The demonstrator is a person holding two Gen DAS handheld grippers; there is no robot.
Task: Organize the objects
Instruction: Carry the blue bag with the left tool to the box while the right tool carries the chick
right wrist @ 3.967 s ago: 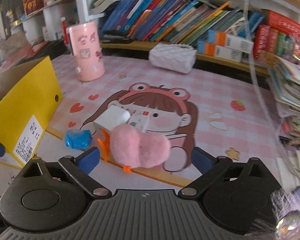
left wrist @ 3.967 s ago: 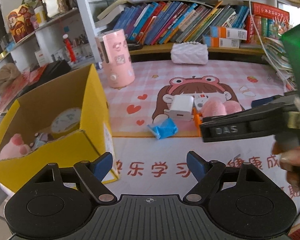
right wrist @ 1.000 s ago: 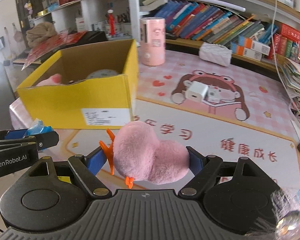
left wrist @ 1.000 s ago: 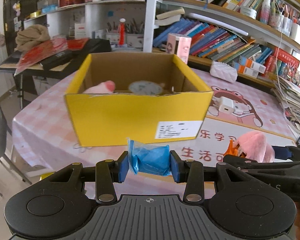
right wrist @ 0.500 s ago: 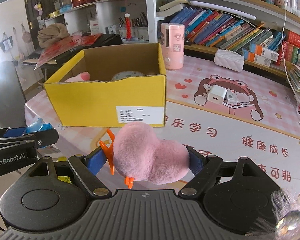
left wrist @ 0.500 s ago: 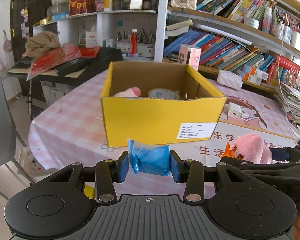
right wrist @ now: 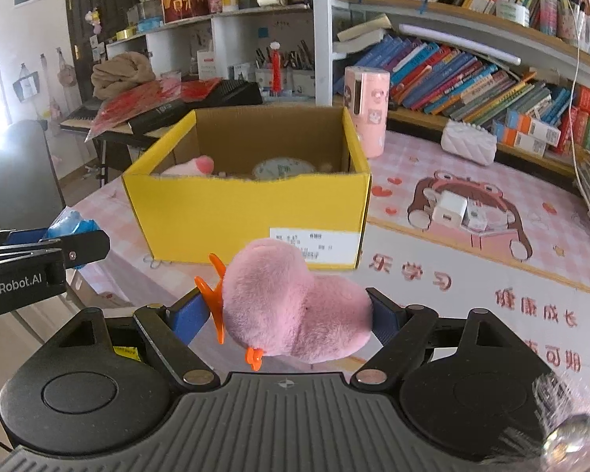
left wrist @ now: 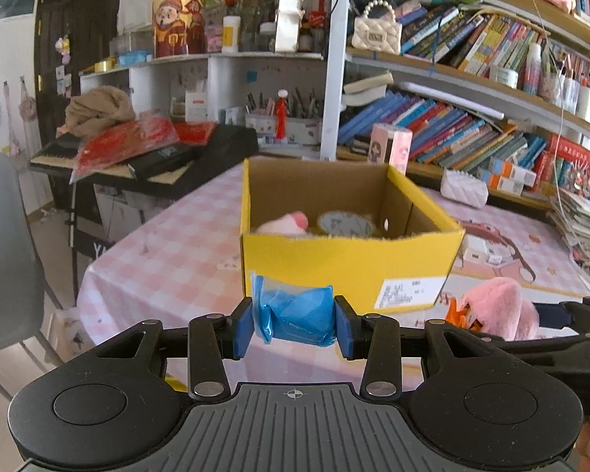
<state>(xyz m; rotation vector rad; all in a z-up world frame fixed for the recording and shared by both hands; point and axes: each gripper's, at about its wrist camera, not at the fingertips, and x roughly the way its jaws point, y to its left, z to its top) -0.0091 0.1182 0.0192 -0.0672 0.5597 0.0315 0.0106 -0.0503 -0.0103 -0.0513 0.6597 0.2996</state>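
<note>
The left gripper (left wrist: 294,324) is clamped on a blue packet (left wrist: 297,319): both blue pads press its crinkled ends, and the jaws stand narrow, with the packet filling the whole gap. The packet hangs clear of the table (left wrist: 169,259), in front of the near wall of the yellow box (left wrist: 346,265).

The right gripper (right wrist: 285,314) grips a pink plush (right wrist: 291,306) with orange feet. Its jaws stand much wider, spread by the soft body, and each pad is sunk into a side of the fur. One orange foot sticks out past the left pad and another pokes out underneath. The plush is also off the table, in front of the box's labelled wall (right wrist: 251,216).

From the right wrist view the left gripper (right wrist: 74,244) shows at the left edge, level with the box's near left corner, with the packet (right wrist: 69,222) poking up from it. From the left wrist view the plush (left wrist: 499,306) appears low on the right, just beside the box's near right corner.

The box is open at the top. Inside lie a pink toy (right wrist: 188,167) and a round clock face (right wrist: 281,169). On the mat beyond, a white charger (right wrist: 450,208) lies well apart from the box, to its right.
</note>
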